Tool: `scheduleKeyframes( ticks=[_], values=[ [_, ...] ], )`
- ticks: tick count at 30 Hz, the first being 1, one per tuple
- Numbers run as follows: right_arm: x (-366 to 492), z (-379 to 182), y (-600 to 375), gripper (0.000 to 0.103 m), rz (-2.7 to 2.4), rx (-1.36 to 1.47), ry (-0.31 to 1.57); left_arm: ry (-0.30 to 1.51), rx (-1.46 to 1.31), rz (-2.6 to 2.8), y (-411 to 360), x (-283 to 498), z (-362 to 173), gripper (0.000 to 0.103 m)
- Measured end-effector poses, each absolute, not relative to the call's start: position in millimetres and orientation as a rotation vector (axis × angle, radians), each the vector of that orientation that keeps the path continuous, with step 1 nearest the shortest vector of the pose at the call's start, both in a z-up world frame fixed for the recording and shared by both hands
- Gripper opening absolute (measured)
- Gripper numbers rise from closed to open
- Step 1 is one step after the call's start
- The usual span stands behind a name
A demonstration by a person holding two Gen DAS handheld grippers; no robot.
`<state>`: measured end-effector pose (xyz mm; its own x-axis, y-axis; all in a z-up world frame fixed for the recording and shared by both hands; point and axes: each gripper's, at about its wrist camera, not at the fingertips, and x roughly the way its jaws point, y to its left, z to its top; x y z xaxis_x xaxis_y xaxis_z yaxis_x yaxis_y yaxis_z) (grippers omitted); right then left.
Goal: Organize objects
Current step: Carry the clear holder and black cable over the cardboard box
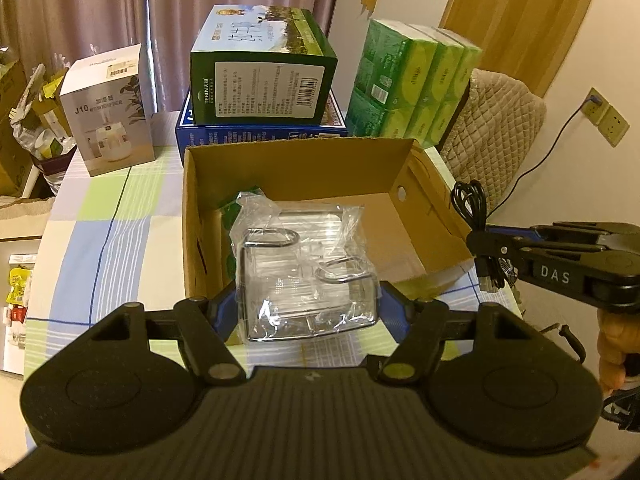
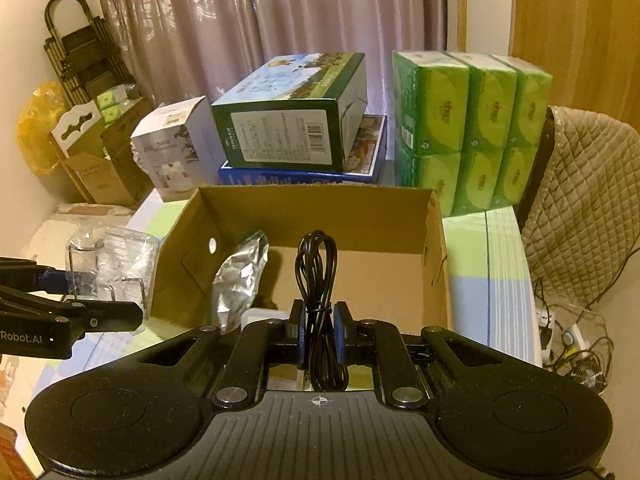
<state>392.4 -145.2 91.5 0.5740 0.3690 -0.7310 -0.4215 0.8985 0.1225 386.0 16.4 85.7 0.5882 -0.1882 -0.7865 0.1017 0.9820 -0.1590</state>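
My left gripper (image 1: 310,300) is shut on a metal wire rack in clear plastic wrap (image 1: 308,276), held over the near edge of an open cardboard box (image 1: 304,148). From the right wrist view the rack (image 2: 114,264) and left gripper (image 2: 92,292) hang just outside the box's left wall (image 2: 180,248). My right gripper (image 2: 320,328) is shut on a coiled black cable (image 2: 316,272) above the box's near side. In the left wrist view, that gripper (image 1: 486,244) and the cable (image 1: 470,204) sit by the box's right wall. A silver foil pouch (image 2: 240,280) and a green packet (image 1: 236,204) lie inside.
Behind the box stand a green carton (image 1: 260,72) on a blue box (image 1: 260,132), green tissue packs (image 1: 412,80) and a white appliance box (image 1: 108,112). The table has a checked cloth (image 1: 112,240). A quilted chair (image 2: 580,208) and floor cables (image 2: 572,340) are on the right.
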Motion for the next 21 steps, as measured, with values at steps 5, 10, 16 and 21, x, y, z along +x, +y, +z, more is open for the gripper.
scheduleKeyframes(
  ticks=[5, 10, 16, 21],
  values=[
    [411.8, 86.7, -141.7, 0.010, 0.459, -0.050, 0.855, 0.933, -0.134, -0.164, 19.8, 403.3, 79.8, 0.066],
    [424.4, 81.1, -138.8, 0.011, 0.449, -0.052, 0.864, 0.943, -0.137, -0.159, 20.3, 416.0, 73.9, 0.066],
    [434.8, 70.6, -139.7, 0.011, 0.432, -0.054, 0.879, 0.947, -0.137, -0.158, 17.9, 424.8, 68.4, 0.066],
    [439.3, 65.0, -141.4, 0.011, 0.426, -0.051, 0.887, 0.955, -0.143, -0.154, 16.0, 431.8, 62.8, 0.066]
  ],
)
